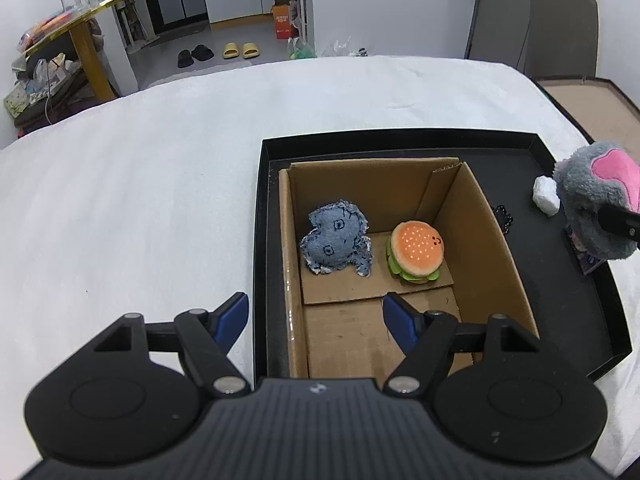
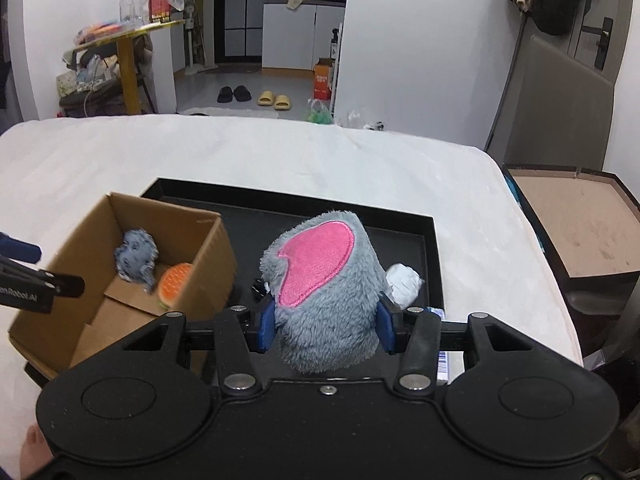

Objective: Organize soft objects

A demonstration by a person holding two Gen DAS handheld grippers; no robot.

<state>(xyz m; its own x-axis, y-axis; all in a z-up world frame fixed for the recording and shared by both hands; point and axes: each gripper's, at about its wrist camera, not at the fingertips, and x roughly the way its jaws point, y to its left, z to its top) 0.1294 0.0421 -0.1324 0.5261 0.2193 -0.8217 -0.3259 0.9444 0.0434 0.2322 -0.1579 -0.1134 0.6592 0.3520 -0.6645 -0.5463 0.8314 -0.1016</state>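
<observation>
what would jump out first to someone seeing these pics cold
The grey plush with a pink patch, clamped in the right tool above the black tray. Next, the cardboard box in that tray, holding a burger plush beside a denim toy.

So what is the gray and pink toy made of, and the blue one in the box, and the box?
The gray and pink toy looks like fluffy plush: shaggy gray pile, with a smoother pink patch stitched on. The blue toy looks like denim, going by its faded blue weave and frayed edges. The box looks like plain brown cardboard, matte, with a corrugated edge showing on its rim.
</observation>
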